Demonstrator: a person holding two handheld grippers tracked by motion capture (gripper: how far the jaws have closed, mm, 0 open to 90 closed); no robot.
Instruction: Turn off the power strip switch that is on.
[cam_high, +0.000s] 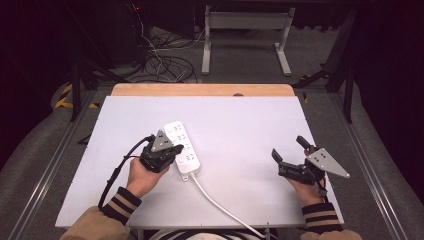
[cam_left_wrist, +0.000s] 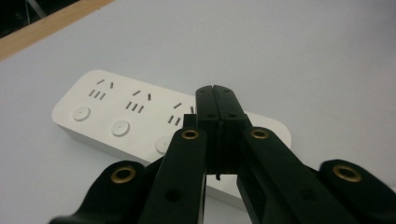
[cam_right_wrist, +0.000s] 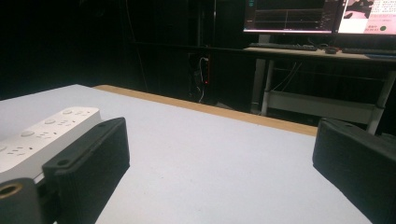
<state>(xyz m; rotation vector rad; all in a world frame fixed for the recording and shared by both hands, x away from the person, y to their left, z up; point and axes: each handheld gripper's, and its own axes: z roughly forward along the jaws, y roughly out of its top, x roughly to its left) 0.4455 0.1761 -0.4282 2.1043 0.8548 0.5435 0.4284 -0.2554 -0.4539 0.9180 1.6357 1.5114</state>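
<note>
White table w/ one power strip, two tongs (left pressed together, right spread).

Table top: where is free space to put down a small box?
Free: the wide white patch between the power strip and the right gripper, and the far strip below the wooden edge. Crowded: around the left gripper, closed over the strip.

I see open white table between my two grippers, with only the power strip and its cable crossing the near edge blocking passage at left centre.
</note>
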